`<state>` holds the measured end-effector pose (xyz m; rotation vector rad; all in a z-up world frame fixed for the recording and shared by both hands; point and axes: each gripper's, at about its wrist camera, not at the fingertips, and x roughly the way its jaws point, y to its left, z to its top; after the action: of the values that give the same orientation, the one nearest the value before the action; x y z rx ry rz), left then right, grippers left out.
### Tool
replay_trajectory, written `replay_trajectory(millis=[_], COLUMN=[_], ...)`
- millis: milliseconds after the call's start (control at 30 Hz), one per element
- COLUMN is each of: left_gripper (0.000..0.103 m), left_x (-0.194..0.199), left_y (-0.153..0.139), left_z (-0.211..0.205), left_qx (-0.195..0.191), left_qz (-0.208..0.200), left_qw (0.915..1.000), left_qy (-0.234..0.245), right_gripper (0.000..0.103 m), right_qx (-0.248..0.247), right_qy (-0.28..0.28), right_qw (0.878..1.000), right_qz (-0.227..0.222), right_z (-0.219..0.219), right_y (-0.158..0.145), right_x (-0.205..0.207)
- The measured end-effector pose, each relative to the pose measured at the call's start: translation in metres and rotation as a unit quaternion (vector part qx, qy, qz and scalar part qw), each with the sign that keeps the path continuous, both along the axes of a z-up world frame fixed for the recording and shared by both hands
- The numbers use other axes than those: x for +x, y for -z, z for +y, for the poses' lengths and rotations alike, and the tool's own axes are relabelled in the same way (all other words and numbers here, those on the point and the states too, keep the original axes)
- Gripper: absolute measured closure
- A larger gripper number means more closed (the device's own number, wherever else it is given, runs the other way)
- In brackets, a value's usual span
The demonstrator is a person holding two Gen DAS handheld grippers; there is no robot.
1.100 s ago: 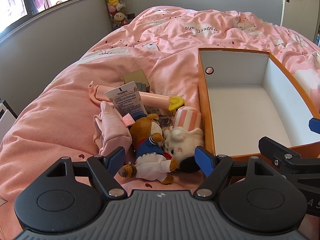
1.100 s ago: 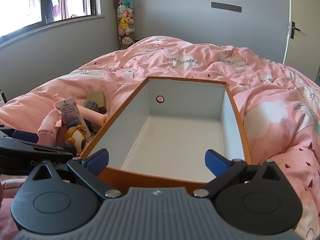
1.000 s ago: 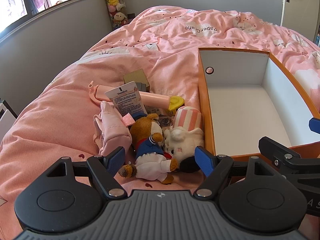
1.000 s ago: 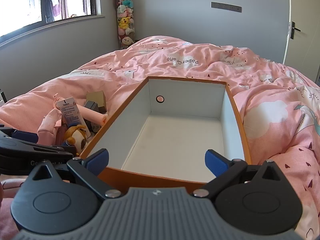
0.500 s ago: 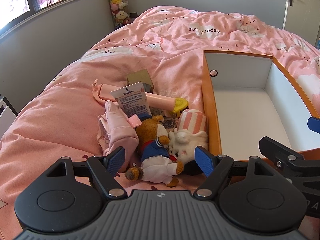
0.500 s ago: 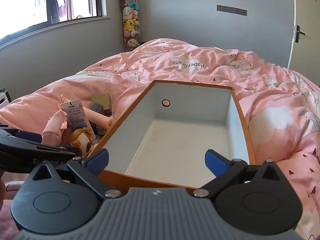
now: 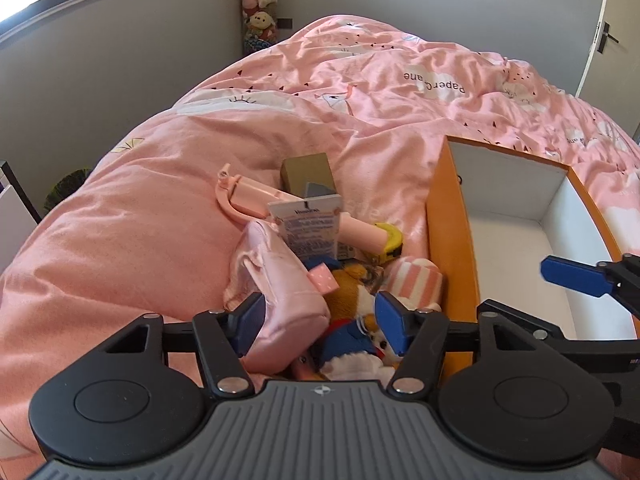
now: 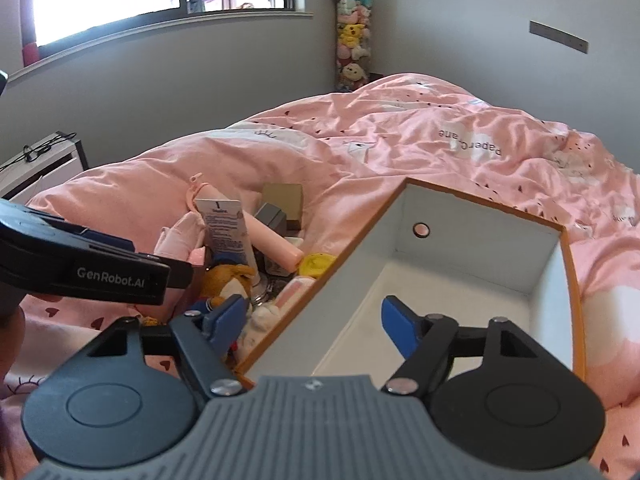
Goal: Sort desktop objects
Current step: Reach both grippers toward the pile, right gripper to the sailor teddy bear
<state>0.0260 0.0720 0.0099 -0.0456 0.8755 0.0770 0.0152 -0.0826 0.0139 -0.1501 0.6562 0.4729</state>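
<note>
A pile of small things lies on the pink duvet left of an empty orange box (image 7: 452,240) with white inside walls. In the pile are a pink pouch (image 7: 280,292), a white lotion tube (image 7: 310,224), a pink stick (image 7: 256,196), a yellow tape measure (image 7: 390,240), a brown carton (image 7: 308,174), a plush bear (image 7: 352,292) and a striped plush (image 7: 416,284). My left gripper (image 7: 320,322) hangs over the pile's near end, jaws closing, with the pouch and bear between them; its pads do not visibly press. My right gripper (image 8: 312,322) straddles the orange box's (image 8: 568,280) near left wall, jaws closing around nothing held.
The pink duvet (image 7: 140,220) covers the whole bed. A tall column of plush toys (image 8: 352,40) stands in the far corner under grey walls. White furniture (image 8: 40,168) sits left of the bed, and a door (image 7: 608,36) is at the far right.
Both grippers' jaws have narrowed. The left gripper moved forward over the pile, now spanning the pouch and bear. The right gripper rolled and swung left, bringing the pile into its view.
</note>
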Motion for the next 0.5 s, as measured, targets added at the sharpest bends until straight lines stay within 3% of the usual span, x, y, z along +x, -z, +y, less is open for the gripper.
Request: replay_trajectory(millis=[267,500], left_gripper=[0.035,0.035], left_x=[0.022,0.044], left_y=[0.000,0.010], left_z=[0.026,0.035], left_qx=[-0.024,-0.052], left_qz=[0.029,0.063], left_qw=[0.9992,0.9967], left_qy=[-0.009,-0.007], right_gripper=[0.057,0.064], right_qx=[0.026,0.007], right_qy=[-0.074,-0.112], right_qw=[0.995,0.985], right_qz=[0.066,0.129], right_z=[0.034,0.068], right_y=[0.001,0.019], right_x=[0.039,0.056])
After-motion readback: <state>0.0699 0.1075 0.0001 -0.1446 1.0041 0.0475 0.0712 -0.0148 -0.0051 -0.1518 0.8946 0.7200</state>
